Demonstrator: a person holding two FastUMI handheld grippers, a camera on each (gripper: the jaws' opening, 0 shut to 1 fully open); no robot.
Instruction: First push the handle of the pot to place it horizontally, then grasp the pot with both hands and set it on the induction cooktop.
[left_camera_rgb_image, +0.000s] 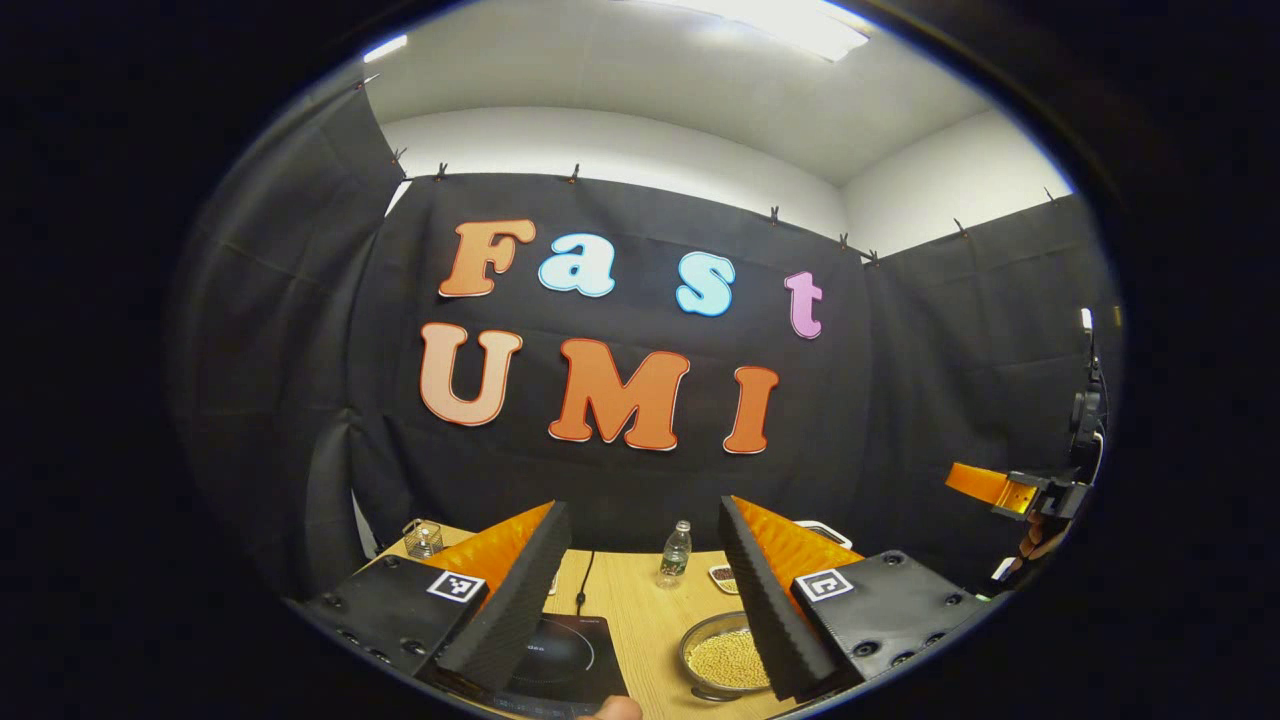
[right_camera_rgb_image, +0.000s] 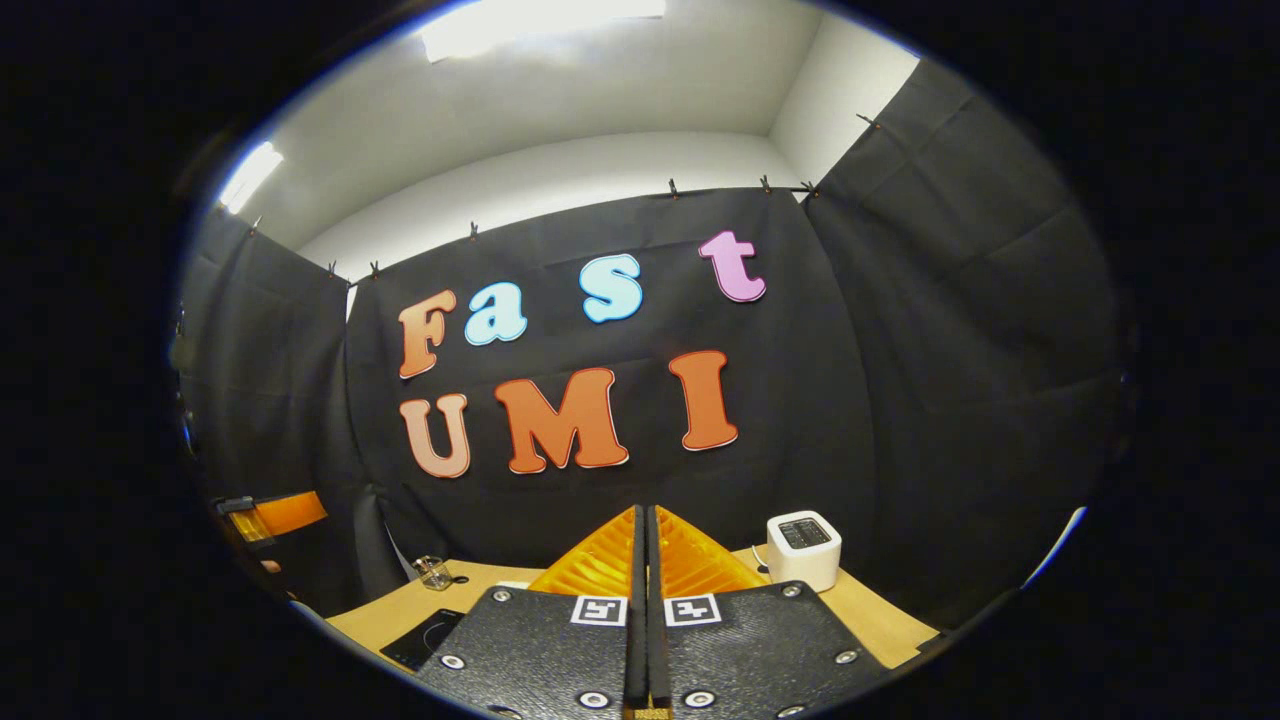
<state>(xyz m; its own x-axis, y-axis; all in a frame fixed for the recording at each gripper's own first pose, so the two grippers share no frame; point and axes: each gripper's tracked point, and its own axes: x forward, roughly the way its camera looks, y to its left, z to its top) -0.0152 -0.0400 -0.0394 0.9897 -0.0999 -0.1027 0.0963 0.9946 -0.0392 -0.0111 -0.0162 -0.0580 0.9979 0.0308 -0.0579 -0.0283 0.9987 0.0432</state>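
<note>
In the left gripper view, a metal pot (left_camera_rgb_image: 722, 655) holding yellowish grains sits on the wooden table (left_camera_rgb_image: 640, 610), low and right of centre. One of my fingers hides part of it, and I cannot make out its handle. The black induction cooktop (left_camera_rgb_image: 565, 655) lies just left of the pot. My left gripper (left_camera_rgb_image: 640, 510) is open, raised above the table, its fingers framing cooktop and pot. The right gripper (left_camera_rgb_image: 1010, 490) hangs far off at the right edge, held by a hand (left_camera_rgb_image: 1040, 542). In the right gripper view, my right gripper (right_camera_rgb_image: 645, 512) is shut on nothing, high over the table, with the cooktop (right_camera_rgb_image: 430, 635) low to the left.
A water bottle (left_camera_rgb_image: 677, 552), a small dish (left_camera_rgb_image: 722, 575) and a glass jar (left_camera_rgb_image: 424, 540) stand at the back of the table. A white box-shaped appliance (right_camera_rgb_image: 803, 548) sits at the back right, the jar (right_camera_rgb_image: 433, 572) back left. The left gripper (right_camera_rgb_image: 270, 515) shows at far left.
</note>
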